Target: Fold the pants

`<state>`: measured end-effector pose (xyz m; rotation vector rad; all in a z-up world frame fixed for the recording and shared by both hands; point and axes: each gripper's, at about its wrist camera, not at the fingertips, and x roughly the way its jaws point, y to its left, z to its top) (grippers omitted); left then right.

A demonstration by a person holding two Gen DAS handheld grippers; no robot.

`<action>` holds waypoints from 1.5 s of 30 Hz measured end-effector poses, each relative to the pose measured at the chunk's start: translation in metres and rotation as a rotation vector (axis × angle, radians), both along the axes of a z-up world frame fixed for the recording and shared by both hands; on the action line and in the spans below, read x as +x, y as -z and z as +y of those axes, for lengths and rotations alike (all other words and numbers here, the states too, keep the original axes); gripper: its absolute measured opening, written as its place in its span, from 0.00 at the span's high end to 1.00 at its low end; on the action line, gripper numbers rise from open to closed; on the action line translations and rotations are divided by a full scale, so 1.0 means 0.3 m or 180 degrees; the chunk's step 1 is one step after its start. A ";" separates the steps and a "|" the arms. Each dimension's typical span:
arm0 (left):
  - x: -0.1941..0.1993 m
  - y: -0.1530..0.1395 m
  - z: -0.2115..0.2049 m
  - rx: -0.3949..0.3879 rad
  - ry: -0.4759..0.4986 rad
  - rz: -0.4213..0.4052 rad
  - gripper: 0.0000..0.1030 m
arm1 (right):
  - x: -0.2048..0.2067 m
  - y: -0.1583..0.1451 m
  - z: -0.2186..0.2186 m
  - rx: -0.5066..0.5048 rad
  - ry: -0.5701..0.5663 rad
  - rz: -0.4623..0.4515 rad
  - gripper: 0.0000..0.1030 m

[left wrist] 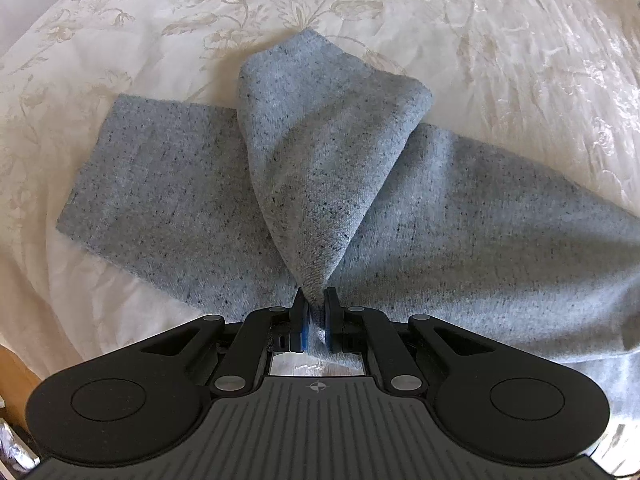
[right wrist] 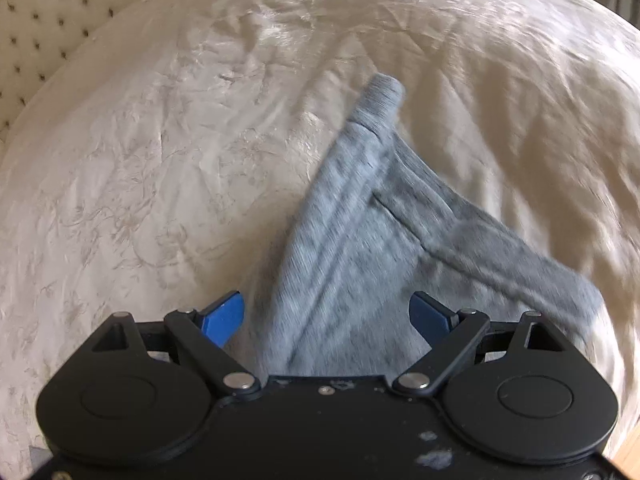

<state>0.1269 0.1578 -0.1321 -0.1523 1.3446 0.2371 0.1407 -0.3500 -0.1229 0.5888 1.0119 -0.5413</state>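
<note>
Cream bedspread (left wrist: 460, 28) with a faint floral pattern fills both views, and your grey pants (left wrist: 168, 184) lie across it. From your left wrist view, the flat part stretches side to side, its left end a straight cut edge resting on the cover, its right side running out of frame at the lower right. A fold of the same fabric rises from the middle in a cone, its rounded top edge toward the far side of the bed. Your left gripper (left wrist: 316, 320) is pressed together on the narrow tip of that fold, blue pads tight against the cloth.

From your right wrist view, which is blurred, the pants (right wrist: 352, 248) show a ribbed end pointing away and a seam running diagonally. Your right gripper (right wrist: 328, 316) is spread wide, the fabric lying between and beneath its blue fingertips (right wrist: 224, 316) without either one pressing on it.

Bare cover surrounds the pants on the left, far and right sides. A tufted headboard (right wrist: 48, 16) sits at the upper left.
</note>
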 end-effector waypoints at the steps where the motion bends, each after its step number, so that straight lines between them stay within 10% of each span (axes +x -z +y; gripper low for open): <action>1: 0.001 -0.011 -0.002 0.0017 0.0015 -0.0019 0.93 | 0.018 -0.006 -0.006 0.0020 -0.0070 0.0000 0.29; 2: 0.004 -0.025 -0.003 0.0035 0.0037 -0.0047 0.94 | 0.035 -0.015 -0.015 0.0084 -0.0179 -0.0019 0.75; 4: 0.007 -0.064 -0.003 0.0071 0.0072 -0.0127 0.94 | 0.026 -0.079 -0.013 0.0081 -0.0281 -0.0130 0.93; 9: -0.029 -0.170 0.013 0.0130 0.0104 -0.0396 0.93 | -0.202 -0.251 0.012 -0.0116 -0.0356 -0.0533 0.94; 15: -0.056 -0.062 0.023 0.0241 0.0049 -0.0056 0.93 | -0.471 0.045 -0.001 0.0299 -0.0024 0.0449 0.94; 19: -0.048 -0.027 0.016 0.0320 0.0078 0.0064 0.93 | -0.531 0.071 -0.010 0.0406 0.0010 0.0360 0.92; 20: -0.043 -0.025 0.012 0.0333 0.0089 0.0074 0.94 | -0.540 0.056 -0.025 0.0418 0.0047 0.0255 0.86; 23: -0.023 -0.024 -0.003 0.0369 0.0125 0.0084 0.94 | -0.558 0.017 -0.082 0.0275 0.0266 0.0065 0.16; 24: -0.017 -0.024 -0.008 0.0372 0.0127 0.0083 0.94 | -0.565 0.008 -0.101 0.0208 0.0351 0.0017 0.07; 29: -0.017 -0.020 -0.018 0.0411 0.0151 0.0096 0.94 | -0.560 0.032 -0.205 0.0244 0.0657 0.0044 0.12; 32: -0.016 -0.031 -0.018 0.0442 0.0158 0.0071 0.94 | -0.522 0.075 -0.223 0.0461 0.0526 0.0121 0.91; 33: -0.024 -0.045 -0.018 0.0444 0.0148 0.0040 0.94 | -0.511 0.051 -0.207 0.0360 0.0442 0.0121 0.94; 37: -0.054 -0.057 -0.011 0.0479 0.0096 0.0006 0.93 | -0.490 -0.007 -0.156 -0.0223 0.0016 0.0090 0.95; 43: -0.058 0.012 -0.012 0.0578 0.0114 0.0234 0.91 | -0.447 0.136 -0.178 -0.0057 0.0034 0.0655 0.89; 45: -0.075 -0.030 -0.016 0.0589 0.0110 0.0090 0.91 | -0.440 0.075 -0.153 -0.0243 0.0022 0.0532 0.61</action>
